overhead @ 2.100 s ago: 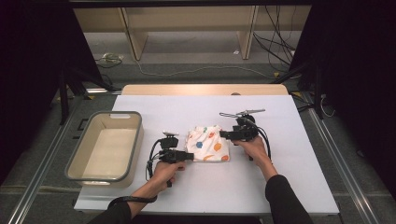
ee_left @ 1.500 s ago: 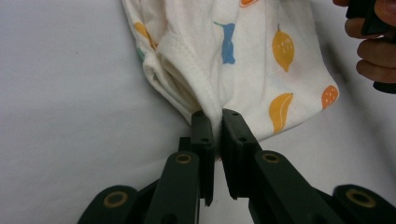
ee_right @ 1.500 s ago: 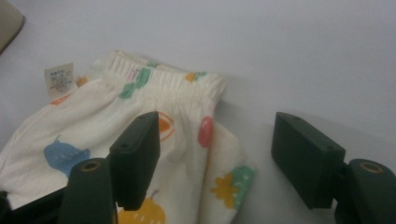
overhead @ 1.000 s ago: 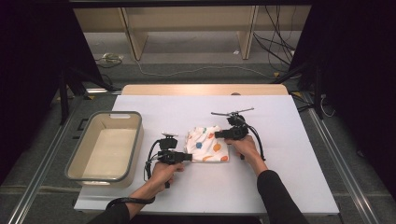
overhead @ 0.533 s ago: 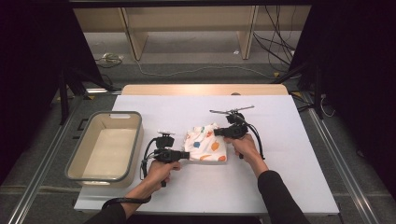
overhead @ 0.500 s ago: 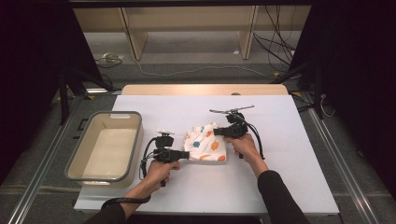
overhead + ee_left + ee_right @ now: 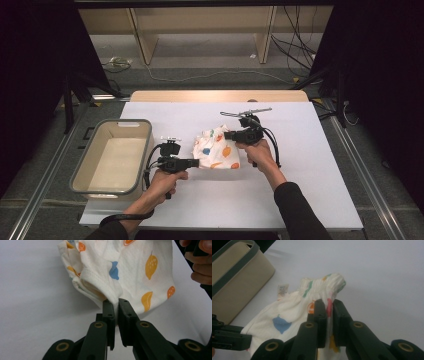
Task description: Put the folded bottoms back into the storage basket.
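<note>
While pinched, cloth (image 7: 217,150) shows fruit prints

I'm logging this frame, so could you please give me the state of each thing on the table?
Left gripper: shut on the printed cloth.
Right gripper: shut on the printed cloth.
Printed cloth: bunched, pinched at two edges.
Beige bin: upright, empty.

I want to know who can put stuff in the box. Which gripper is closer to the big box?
Left. The left gripper pinches the spotted cloth just beside the box. The right gripper grips the cloth's far side, farther off.
</note>
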Demonstrator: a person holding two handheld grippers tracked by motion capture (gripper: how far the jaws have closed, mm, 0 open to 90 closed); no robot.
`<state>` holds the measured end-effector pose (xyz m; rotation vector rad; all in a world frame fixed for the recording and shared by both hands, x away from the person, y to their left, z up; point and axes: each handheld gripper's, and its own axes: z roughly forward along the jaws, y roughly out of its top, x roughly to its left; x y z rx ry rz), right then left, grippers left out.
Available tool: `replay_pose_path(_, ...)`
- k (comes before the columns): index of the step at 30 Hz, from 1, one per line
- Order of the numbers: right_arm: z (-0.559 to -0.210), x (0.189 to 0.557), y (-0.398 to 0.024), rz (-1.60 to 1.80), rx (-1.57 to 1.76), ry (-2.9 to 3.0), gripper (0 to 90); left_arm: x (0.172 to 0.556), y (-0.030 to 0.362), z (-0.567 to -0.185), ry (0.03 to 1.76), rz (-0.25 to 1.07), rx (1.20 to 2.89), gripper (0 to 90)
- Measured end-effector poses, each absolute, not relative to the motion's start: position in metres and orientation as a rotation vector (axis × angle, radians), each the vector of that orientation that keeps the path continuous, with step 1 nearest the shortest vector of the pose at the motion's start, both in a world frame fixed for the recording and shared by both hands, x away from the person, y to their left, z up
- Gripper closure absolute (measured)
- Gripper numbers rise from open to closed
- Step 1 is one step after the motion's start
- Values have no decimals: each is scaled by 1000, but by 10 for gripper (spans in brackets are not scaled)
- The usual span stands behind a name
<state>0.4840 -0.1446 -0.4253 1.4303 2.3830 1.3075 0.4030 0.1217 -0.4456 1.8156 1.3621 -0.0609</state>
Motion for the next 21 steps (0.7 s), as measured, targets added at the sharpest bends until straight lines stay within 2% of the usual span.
replay_pose_path(21,-404,475,-135,1367,1384,2375,833,395,133,-421,1287,-26,1814,836)
